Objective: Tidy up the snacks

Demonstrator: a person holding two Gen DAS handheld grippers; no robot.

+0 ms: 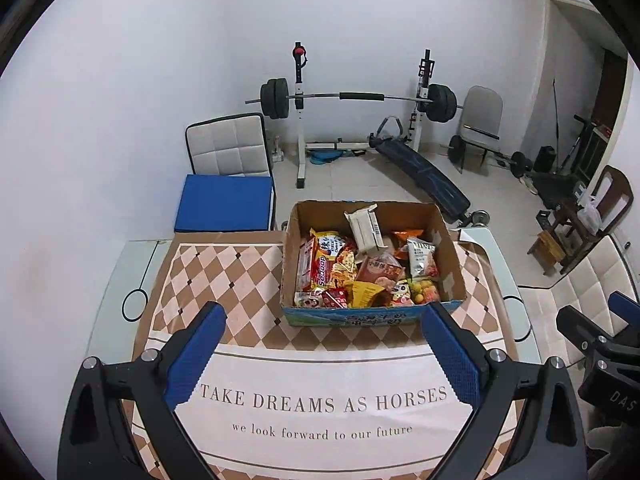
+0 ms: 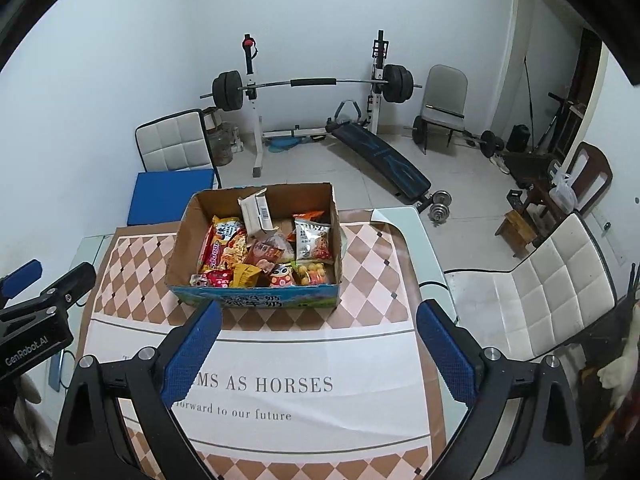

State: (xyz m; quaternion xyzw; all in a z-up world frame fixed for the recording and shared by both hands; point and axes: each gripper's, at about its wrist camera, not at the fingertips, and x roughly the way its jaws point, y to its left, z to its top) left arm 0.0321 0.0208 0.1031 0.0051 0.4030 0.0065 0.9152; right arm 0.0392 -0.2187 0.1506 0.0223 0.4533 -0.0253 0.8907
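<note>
An open cardboard box [image 1: 450,256] [image 2: 184,240] stands on the table, filled with several colourful snack packets [image 1: 360,276] [image 2: 264,256]. A white packet [image 1: 362,226] [image 2: 256,212] leans upright at the back of the box. My left gripper [image 1: 324,344] is open and empty, held above the table just in front of the box. My right gripper [image 2: 318,340] is also open and empty, in front of the box and slightly to its right. Each gripper shows at the edge of the other's view.
The table carries a diamond-patterned mat [image 1: 224,280] [image 2: 372,264] with printed words. A white chair [image 2: 536,296] stands to the right, another with a blue cushion [image 1: 226,202] behind the table. A barbell rack [image 1: 356,100] and bench stand farther back.
</note>
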